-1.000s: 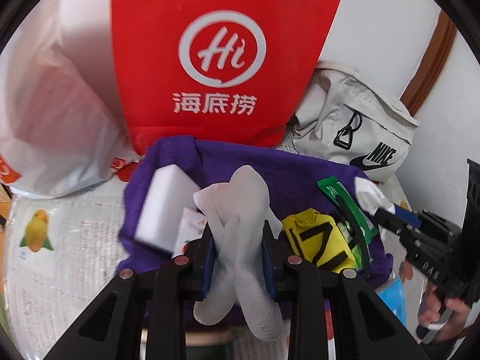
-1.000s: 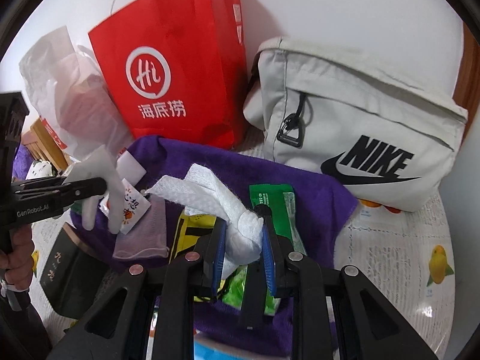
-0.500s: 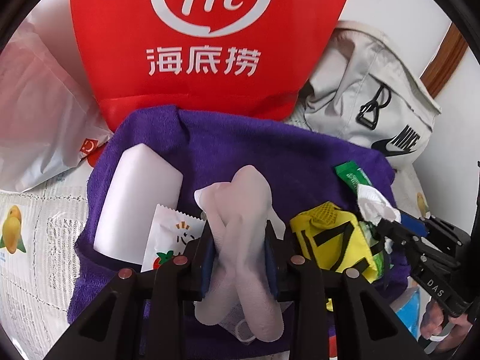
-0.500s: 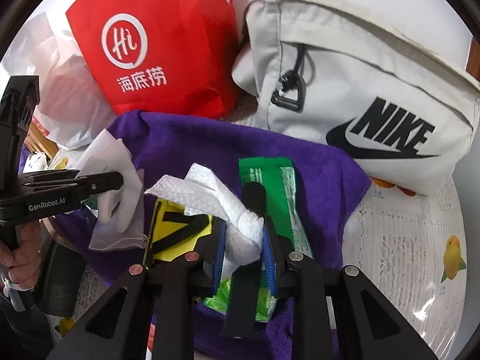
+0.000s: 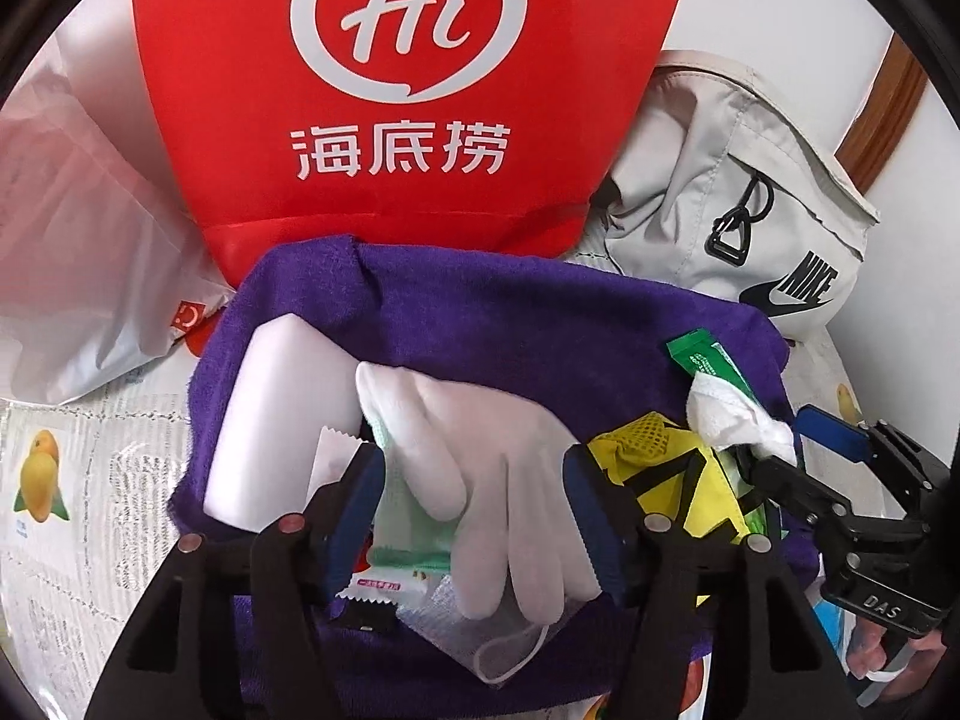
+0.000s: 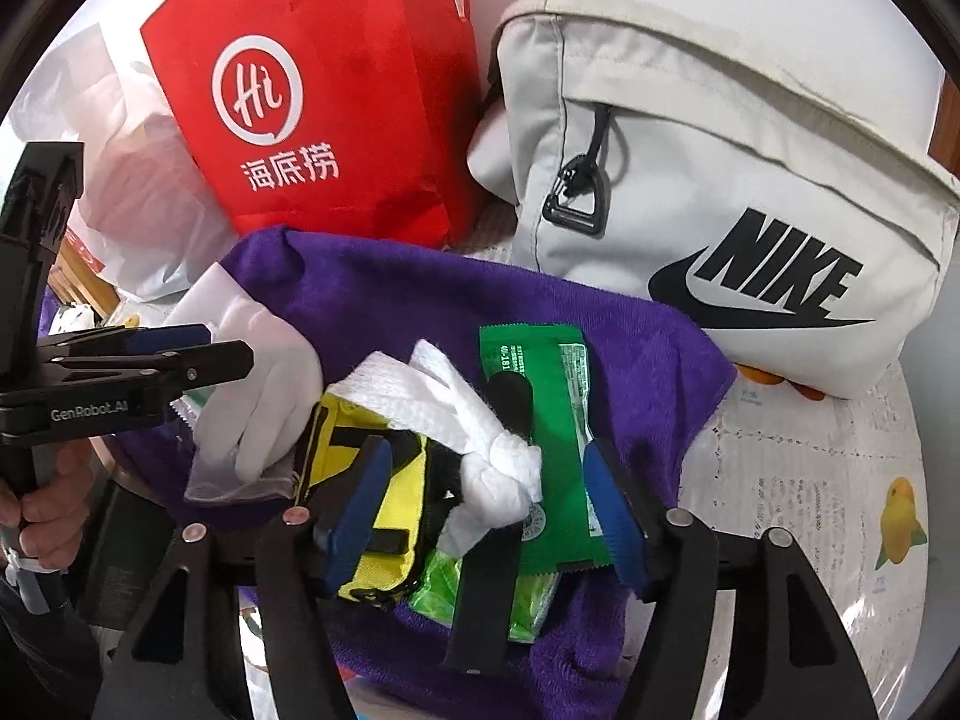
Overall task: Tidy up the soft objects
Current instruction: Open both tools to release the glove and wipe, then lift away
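In the left wrist view, our left gripper [image 5: 474, 498] has just been opening, and its fingers [image 5: 360, 498] now stand spread with the white glove [image 5: 480, 468] lying loose between them, dropped onto the purple towel [image 5: 510, 324]. The glove rests partly on a snack packet [image 5: 390, 546] and a mask [image 5: 504, 642], just beside the white sponge [image 5: 282, 414]. We judge this drop done; the pile is gathered but not tidy. Room is tight here: the red bag [image 5: 414, 84] stands at the towel's far edge, a plastic bag [image 5: 78, 252] crowds the left, and the Nike bag [image 5: 738, 204] sits far right. Only the bench [image 5: 84, 480] at the left is free.

In the right wrist view, our right gripper [image 6: 486, 504] has likewise just been opening; its fingers [image 6: 606, 510] are apart, and the white cloth [image 6: 456, 414] lies between them, released onto the yellow pouch [image 6: 372, 480] and green packet [image 6: 540, 420]. Both items now lie on the towel, so we judge what remains is pulling back and perhaps straightening the heap. The left gripper is close at the left, so backing straight out looks safest; bare bench [image 6: 810, 480] opens to the right.
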`<state>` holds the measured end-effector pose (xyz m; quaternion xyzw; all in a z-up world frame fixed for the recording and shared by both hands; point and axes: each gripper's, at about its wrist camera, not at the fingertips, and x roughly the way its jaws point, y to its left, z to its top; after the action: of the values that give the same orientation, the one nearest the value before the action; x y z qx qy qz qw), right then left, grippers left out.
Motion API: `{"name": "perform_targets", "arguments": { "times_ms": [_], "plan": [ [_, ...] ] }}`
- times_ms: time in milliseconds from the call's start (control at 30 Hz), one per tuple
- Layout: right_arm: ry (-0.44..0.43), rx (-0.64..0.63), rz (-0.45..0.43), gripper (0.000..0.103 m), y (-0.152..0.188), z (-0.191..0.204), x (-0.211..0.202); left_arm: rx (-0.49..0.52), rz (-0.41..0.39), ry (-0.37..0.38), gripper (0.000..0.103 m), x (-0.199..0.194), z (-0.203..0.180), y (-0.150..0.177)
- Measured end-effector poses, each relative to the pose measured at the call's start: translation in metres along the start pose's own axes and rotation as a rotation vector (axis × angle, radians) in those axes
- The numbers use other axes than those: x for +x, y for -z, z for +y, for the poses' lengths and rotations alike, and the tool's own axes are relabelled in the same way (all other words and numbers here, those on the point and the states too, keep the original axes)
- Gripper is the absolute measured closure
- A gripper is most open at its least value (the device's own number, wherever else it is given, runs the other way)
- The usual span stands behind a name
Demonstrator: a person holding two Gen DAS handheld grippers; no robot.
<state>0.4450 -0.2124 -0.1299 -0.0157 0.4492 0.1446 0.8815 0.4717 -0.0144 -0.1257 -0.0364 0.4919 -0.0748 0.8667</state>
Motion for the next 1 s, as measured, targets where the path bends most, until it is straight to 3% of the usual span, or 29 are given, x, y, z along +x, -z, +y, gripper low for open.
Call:
{"name": "perform_targets", "arguments": {
  "times_ms": [433,667,800,933,1000],
  "plan": [
    [0.046,0.009,-0.053,0.029,0.024,0.008,-0.071,0.004,-0.095,-0.072,0.040,-0.076,0.008,0.025],
    [0.055,0.048,-0.077,0.021,0.061,0.016,-0.114,-0.010,-0.178,-0.091,0.040,-0.136,0.017,0.078],
    [0.094,0.039,-0.096,0.020,0.089,0.025,-0.139,-0.019,-0.183,-0.107,0.040,-0.161,0.015,0.111],
    [0.118,0.052,-0.129,0.013,0.118,0.036,-0.168,-0.014,-0.201,-0.119,0.026,-0.187,0.008,0.148],
    [0.129,0.049,-0.146,0.010,0.132,0.042,-0.182,-0.014,-0.210,-0.116,0.026,-0.197,0.003,0.163]
  ]
}}
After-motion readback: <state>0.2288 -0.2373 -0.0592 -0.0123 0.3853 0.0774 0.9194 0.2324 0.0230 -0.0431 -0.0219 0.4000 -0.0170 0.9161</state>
